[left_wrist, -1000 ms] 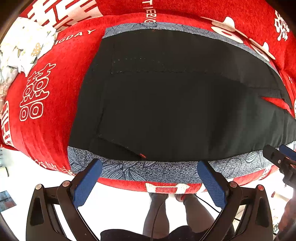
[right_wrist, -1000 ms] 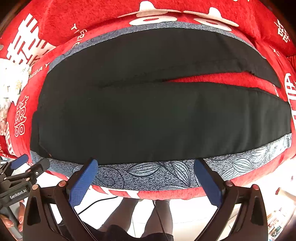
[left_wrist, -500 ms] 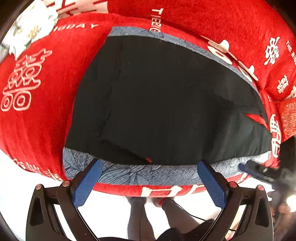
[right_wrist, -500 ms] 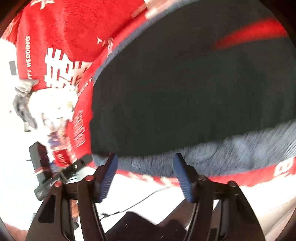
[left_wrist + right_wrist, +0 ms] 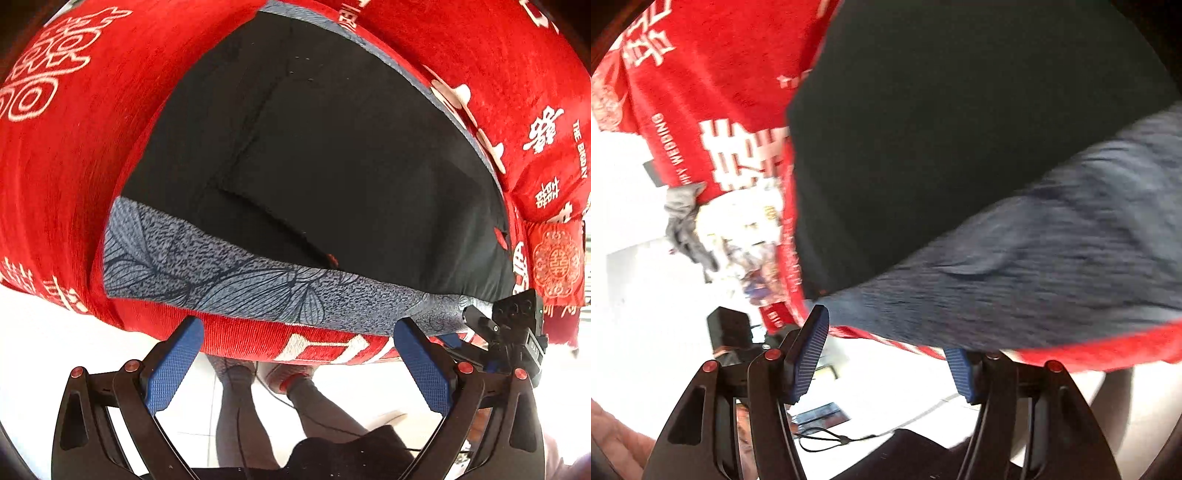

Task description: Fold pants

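Where the black pants (image 5: pixel 332 155) lie spread flat, a grey leaf-printed blanket (image 5: pixel 229 277) shows beneath them as a band along the near edge, and both rest on a sofa covered in red cloth (image 5: pixel 62 155) with white lettering. The pants look plain and matte, with a faint stitched seam running down the cloth and a fold line crossing toward the near hem. The left gripper (image 5: pixel 295 360) hangs over the sofa's front edge with its blue jaws released and wide apart, nothing between them. The right gripper (image 5: pixel 886 343) sits low at the front edge of the sofa; its jaws stand partly apart, and the blanket's edge and red cloth appear just above them, though the blur hides whether the pads touch cloth. The person's legs (image 5: pixel 251 413) stand on the pale floor below. From the right camera, the pants (image 5: pixel 960 129) fill the upper view.
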